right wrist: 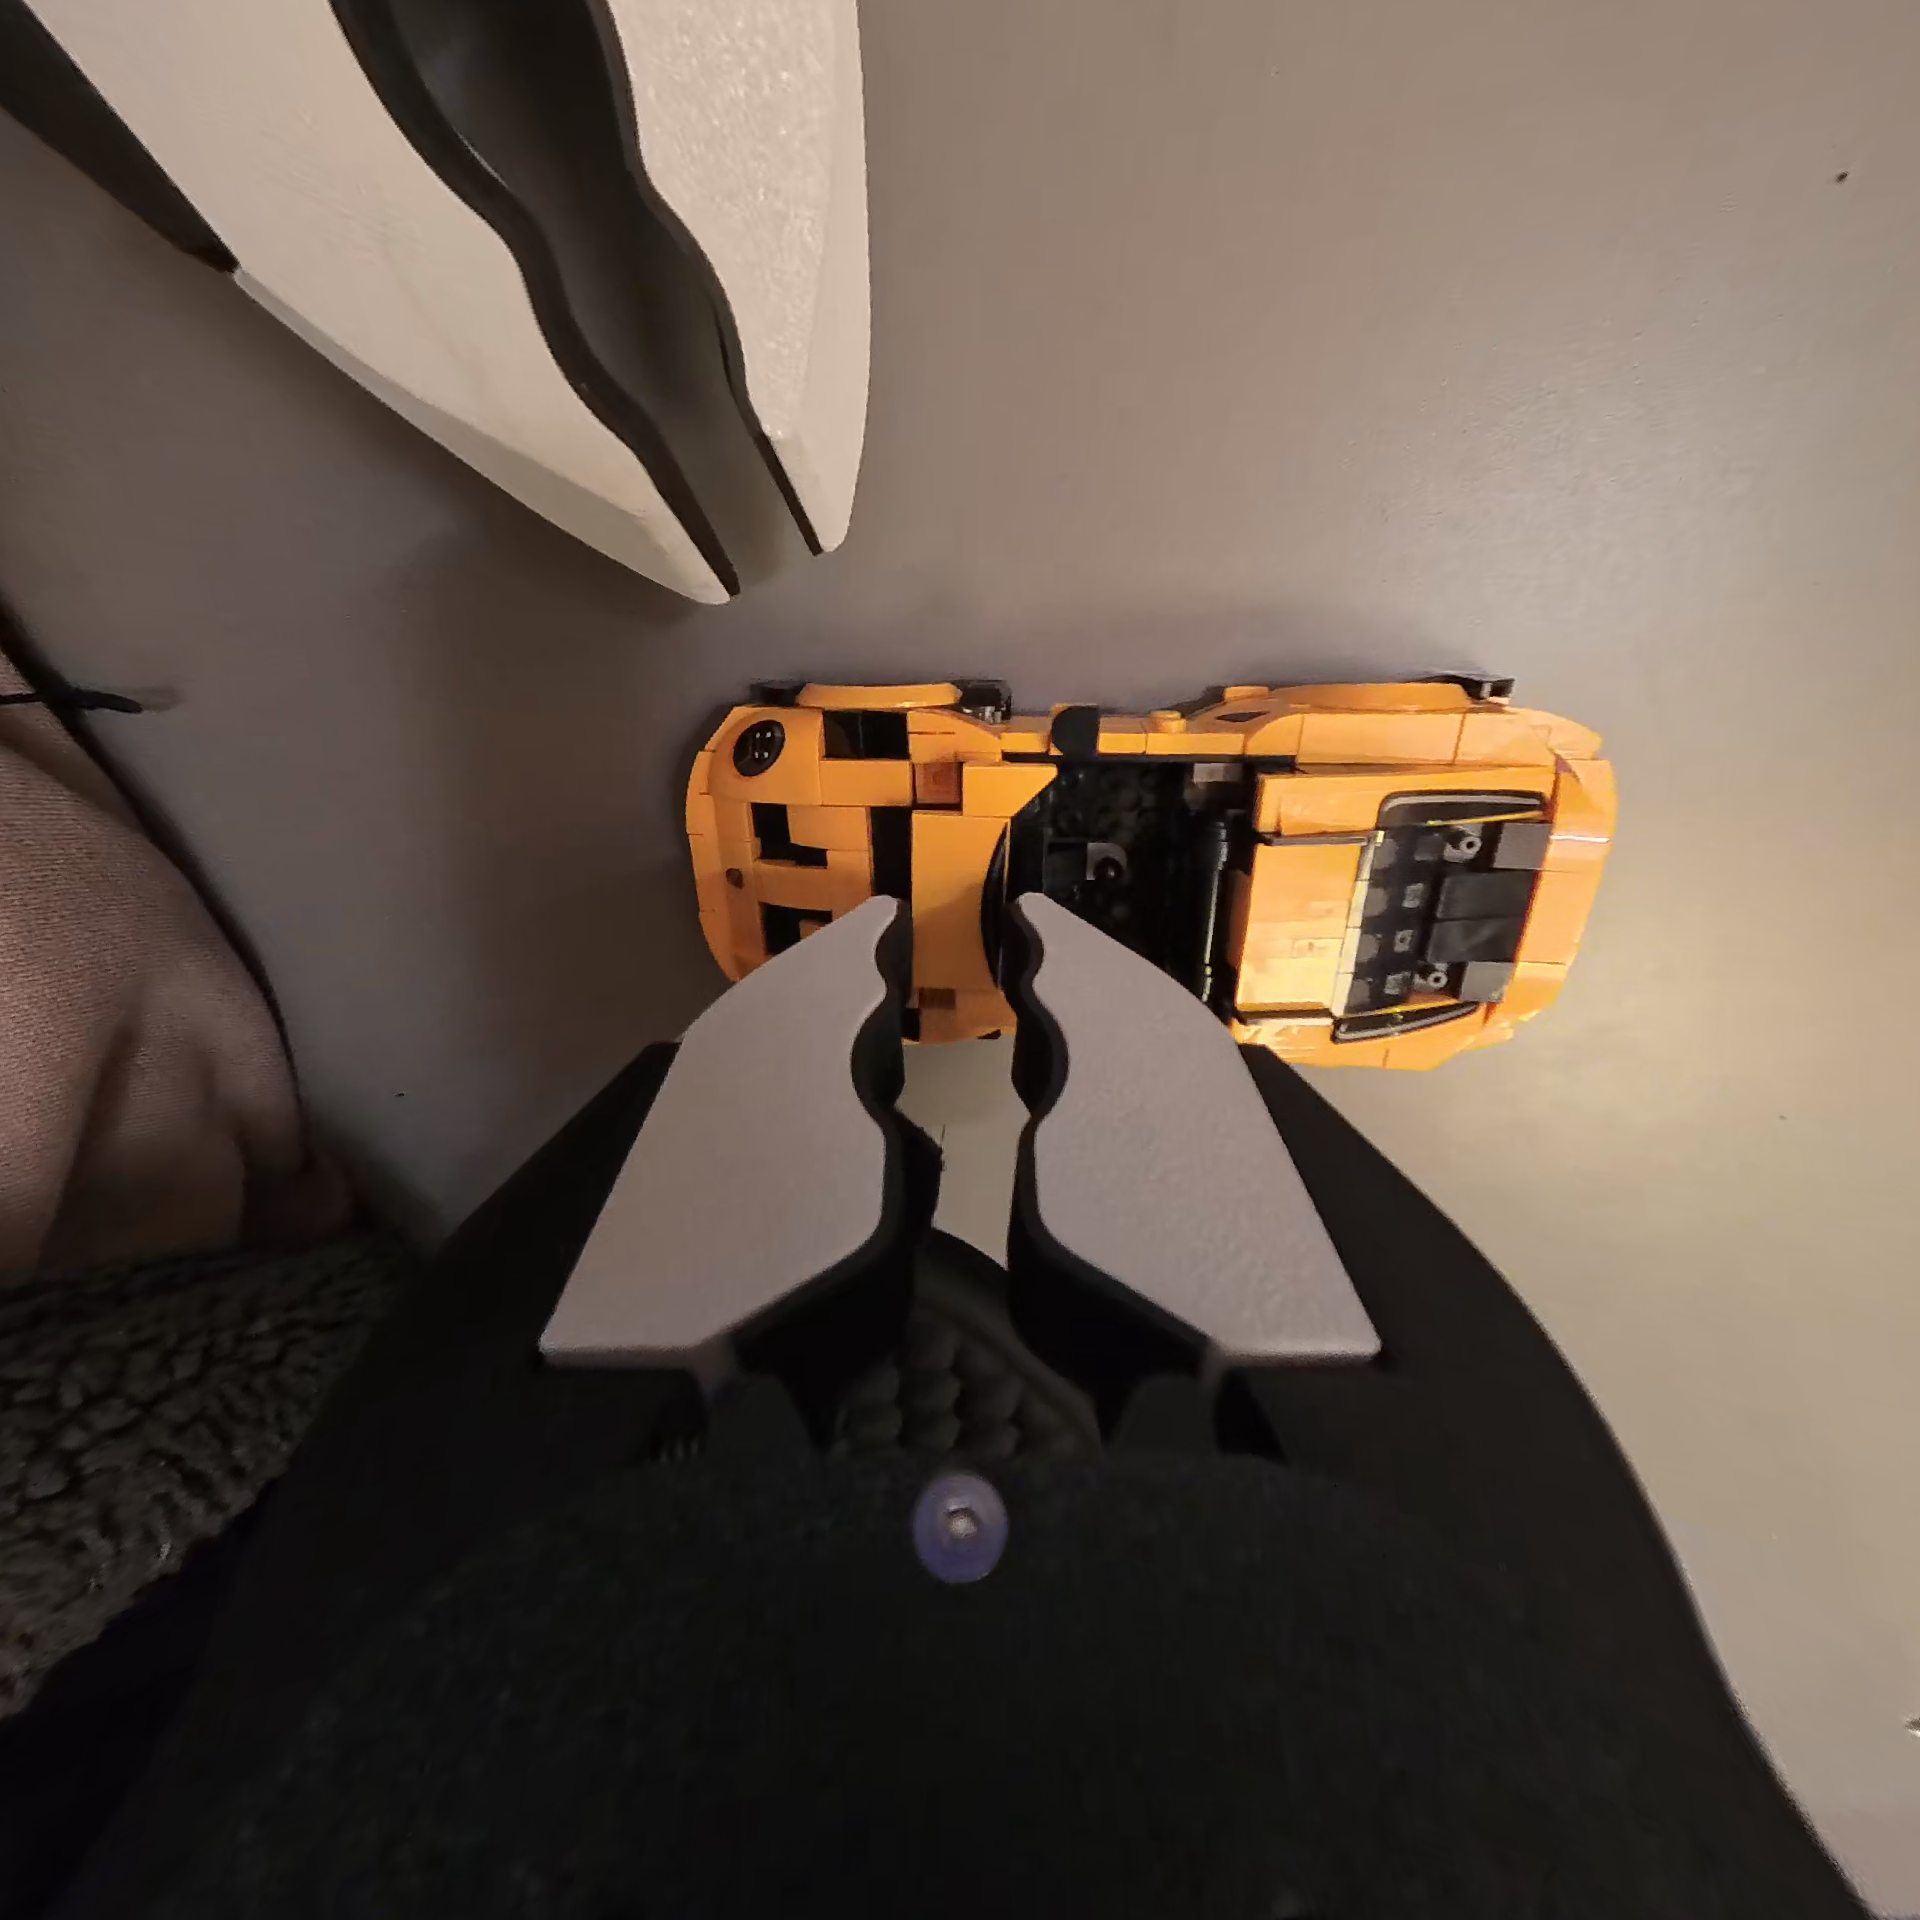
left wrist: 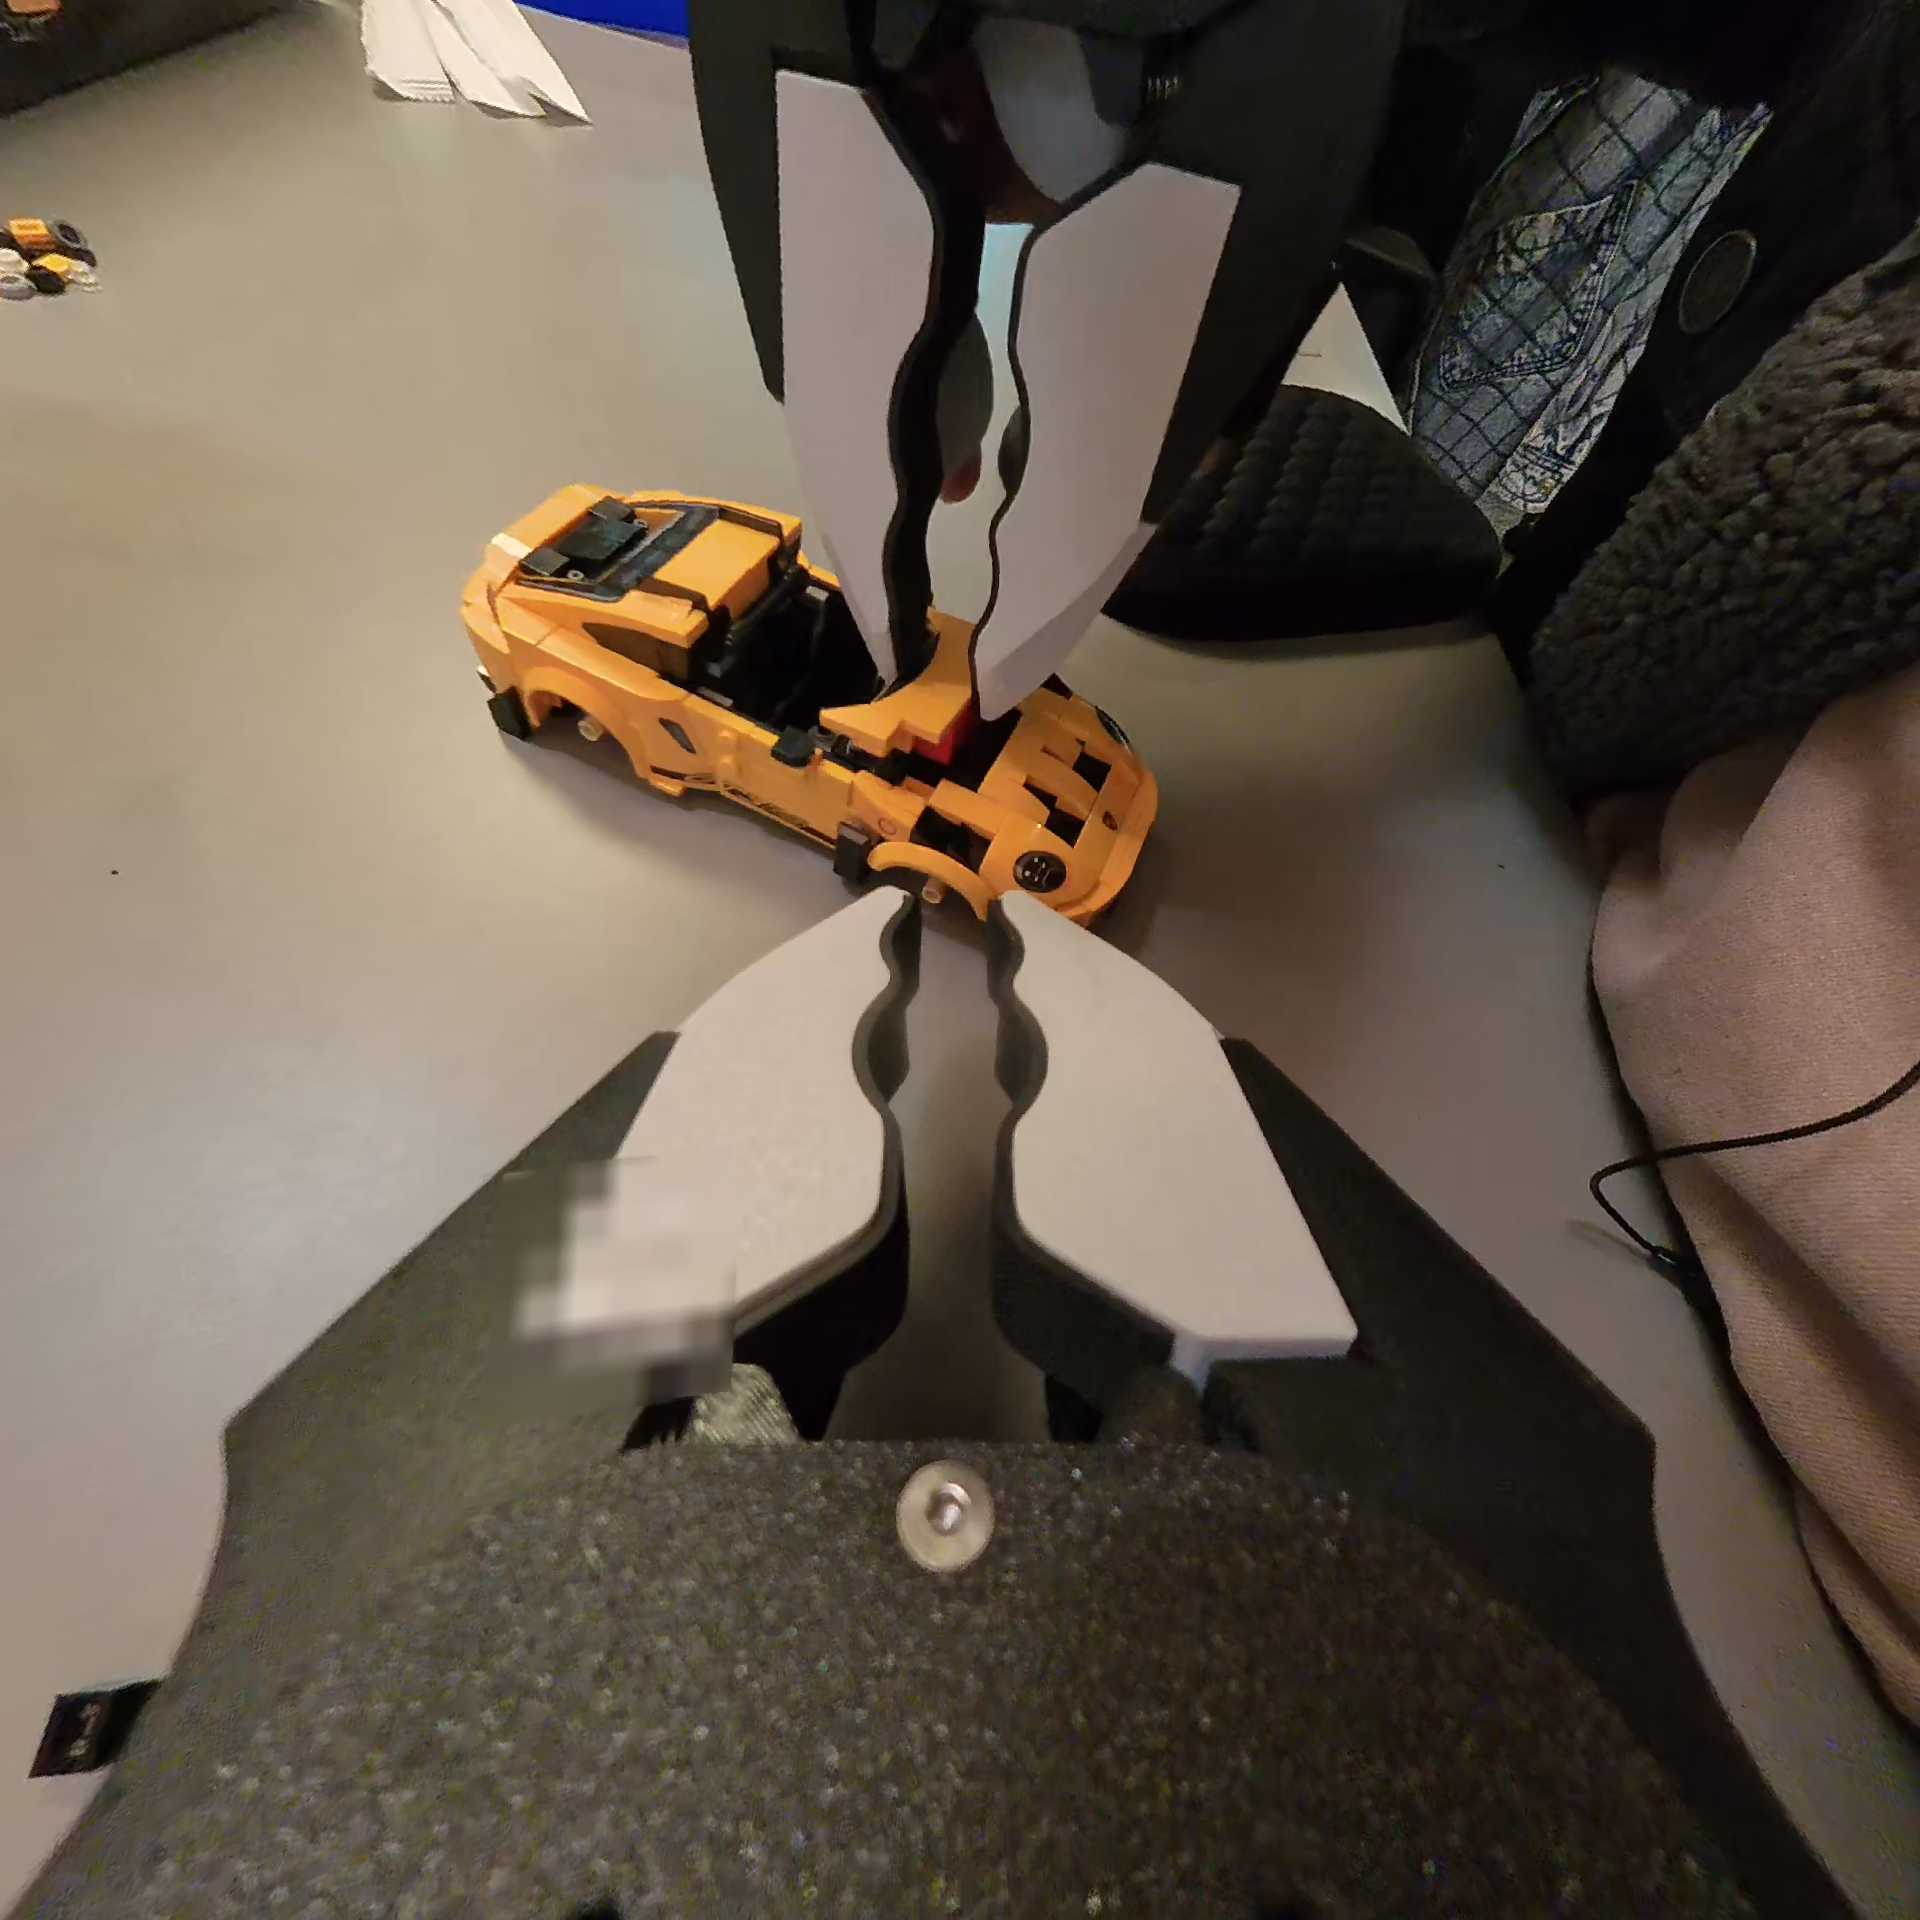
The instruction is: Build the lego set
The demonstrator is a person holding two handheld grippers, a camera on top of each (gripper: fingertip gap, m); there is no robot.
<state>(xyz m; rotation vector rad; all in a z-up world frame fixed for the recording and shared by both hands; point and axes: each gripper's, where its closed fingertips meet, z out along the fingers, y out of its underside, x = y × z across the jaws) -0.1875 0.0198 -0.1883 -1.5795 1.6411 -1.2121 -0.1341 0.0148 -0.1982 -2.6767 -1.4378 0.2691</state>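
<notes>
We see the orange Lego car [left wrist: 800,707] resting on the grey desk [left wrist: 260,675], roof off and cockpit exposed. Our right gripper [left wrist: 940,691] reaches down onto its hood, fingers a narrow gap apart around an orange hood piece [left wrist: 894,717]; whether they pinch it we cannot tell. Our left gripper [left wrist: 954,909] hovers beside the car's nose, slightly open and empty. Loose Lego pieces [left wrist: 47,260] lie well apart.
</notes>
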